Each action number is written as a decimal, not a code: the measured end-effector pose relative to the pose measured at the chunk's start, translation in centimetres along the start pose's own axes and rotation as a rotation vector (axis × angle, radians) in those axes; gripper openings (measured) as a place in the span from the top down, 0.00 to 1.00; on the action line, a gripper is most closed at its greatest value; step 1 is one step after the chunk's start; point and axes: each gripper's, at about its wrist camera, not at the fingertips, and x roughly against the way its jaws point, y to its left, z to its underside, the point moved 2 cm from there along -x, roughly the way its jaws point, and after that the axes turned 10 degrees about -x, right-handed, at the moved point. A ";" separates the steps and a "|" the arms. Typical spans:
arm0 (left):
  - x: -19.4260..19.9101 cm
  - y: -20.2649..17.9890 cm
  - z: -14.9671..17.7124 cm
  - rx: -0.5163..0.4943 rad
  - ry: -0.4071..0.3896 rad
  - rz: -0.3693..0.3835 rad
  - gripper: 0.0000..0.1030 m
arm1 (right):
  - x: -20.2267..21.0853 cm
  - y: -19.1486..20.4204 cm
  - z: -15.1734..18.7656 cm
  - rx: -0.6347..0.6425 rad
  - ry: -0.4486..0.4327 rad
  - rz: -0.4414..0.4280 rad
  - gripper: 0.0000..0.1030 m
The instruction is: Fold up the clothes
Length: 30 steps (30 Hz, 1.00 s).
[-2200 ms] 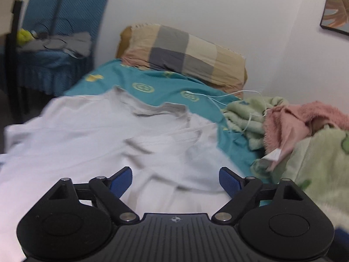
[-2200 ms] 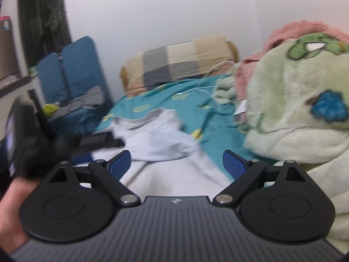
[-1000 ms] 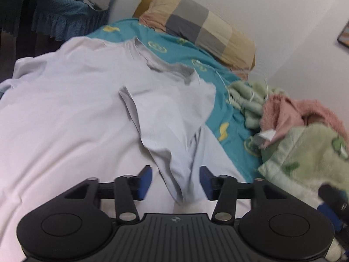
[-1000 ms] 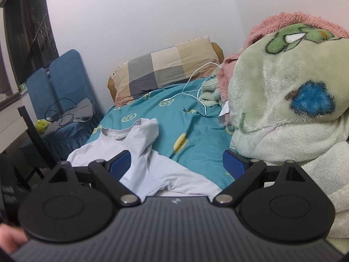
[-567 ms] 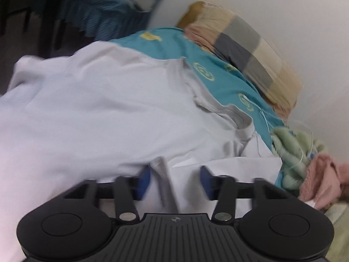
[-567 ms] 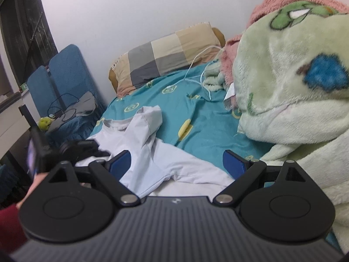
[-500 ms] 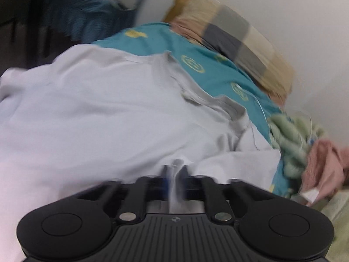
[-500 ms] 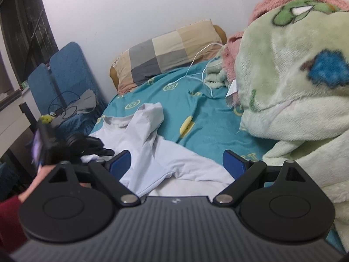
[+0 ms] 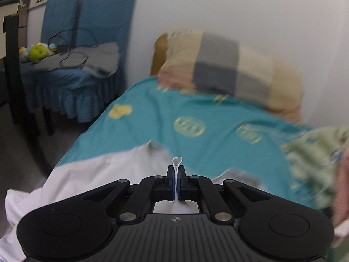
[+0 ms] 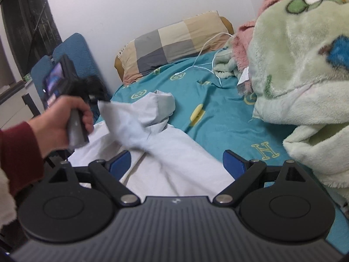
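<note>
The left hand-held gripper (image 9: 175, 178) is clamped shut on a thin pinch of the white T-shirt (image 10: 174, 152), with a small loop of fabric poking out past its tips. The shirt lies on the bed (image 10: 218, 118), on the teal bedsheet, one part lifted off it in the left hand (image 10: 63, 120). The right hand-held gripper (image 10: 176, 161) hovers just over the shirt's body with its jaws wide apart, holding nothing.

The main risk is the small grip: so little cloth sits between the pads that a quick pull could slide it free and drop the lifted part in a heap. With nothing pinning the shirt's body, pulling may also drag the whole garment across the sheet and skew any fold. The fleece blanket (image 10: 301, 69) and white charging cable (image 10: 207, 65) lie near enough to snag a wide swing.
</note>
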 end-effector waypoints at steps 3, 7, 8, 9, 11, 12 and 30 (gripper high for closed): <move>-1.9 1.4 2.1 0.076 0.058 0.027 0.89 | -0.6 -0.3 0.2 -0.002 0.013 0.005 0.10; -0.2 2.7 3.5 0.094 0.075 0.048 0.67 | -1.0 -0.1 0.5 0.020 0.029 -0.004 0.10; 0.8 2.8 3.6 0.083 0.074 0.057 0.65 | -0.9 0.1 0.6 0.029 0.027 -0.008 0.10; 1.9 2.9 3.8 0.072 0.073 0.065 0.61 | -0.9 0.1 0.6 0.039 0.023 -0.012 0.10; 5.2 3.2 4.3 0.057 0.054 0.085 0.57 | -0.8 0.5 0.6 0.069 0.014 -0.016 0.10; 7.0 3.4 4.7 0.056 0.040 0.096 0.52 | -0.6 0.6 0.5 0.082 0.010 -0.015 0.10; 35.6 -5.0 22.6 -0.079 -0.015 0.282 0.47 | 14.3 0.7 -3.9 0.162 -0.040 -0.150 0.10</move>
